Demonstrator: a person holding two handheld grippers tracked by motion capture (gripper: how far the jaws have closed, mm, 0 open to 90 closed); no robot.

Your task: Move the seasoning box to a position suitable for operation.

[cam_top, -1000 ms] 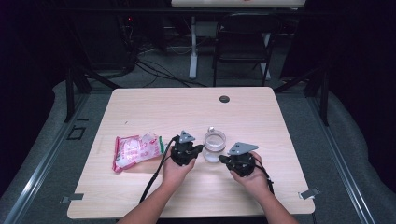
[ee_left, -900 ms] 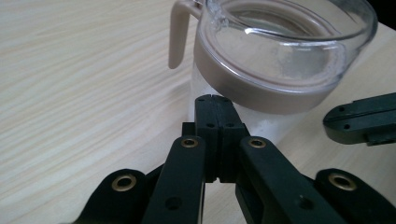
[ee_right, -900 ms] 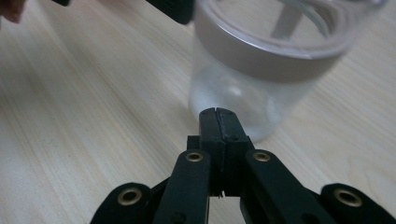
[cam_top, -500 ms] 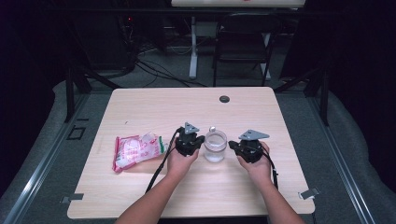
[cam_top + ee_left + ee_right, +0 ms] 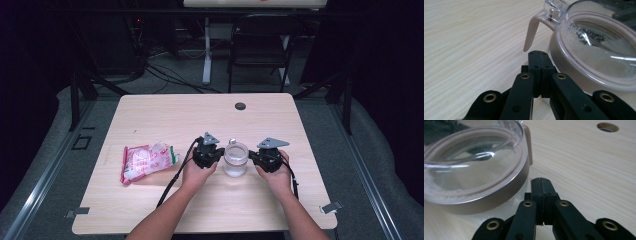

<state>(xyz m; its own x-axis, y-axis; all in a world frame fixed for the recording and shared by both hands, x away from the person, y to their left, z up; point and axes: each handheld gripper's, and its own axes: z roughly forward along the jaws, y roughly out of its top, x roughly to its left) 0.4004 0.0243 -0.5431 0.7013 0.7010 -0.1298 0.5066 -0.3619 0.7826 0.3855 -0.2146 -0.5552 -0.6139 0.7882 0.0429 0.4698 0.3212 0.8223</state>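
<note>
A clear jar (image 5: 235,159) with a beige-rimmed see-through lid stands near the table's front middle, white powder inside it. My left gripper (image 5: 216,153) sits just left of the jar, jaws shut and empty. In the left gripper view the jar's lid (image 5: 596,47) and its beige latch (image 5: 531,35) lie right of my shut gripper (image 5: 539,53). My right gripper (image 5: 254,156) sits just right of the jar, jaws shut and empty. In the right gripper view the jar (image 5: 474,172) fills the left, next to my shut gripper (image 5: 541,180).
A red-and-white snack bag (image 5: 146,161) lies on the wooden table (image 5: 165,120) left of my hands. A round cable hole (image 5: 240,106) sits near the far edge. A folding chair (image 5: 260,45) and cables stand on the floor beyond the table.
Both hands have slid forward to flank the jar, the right gripper moving out to the jar's right side and the left drawing level with it on the left.
</note>
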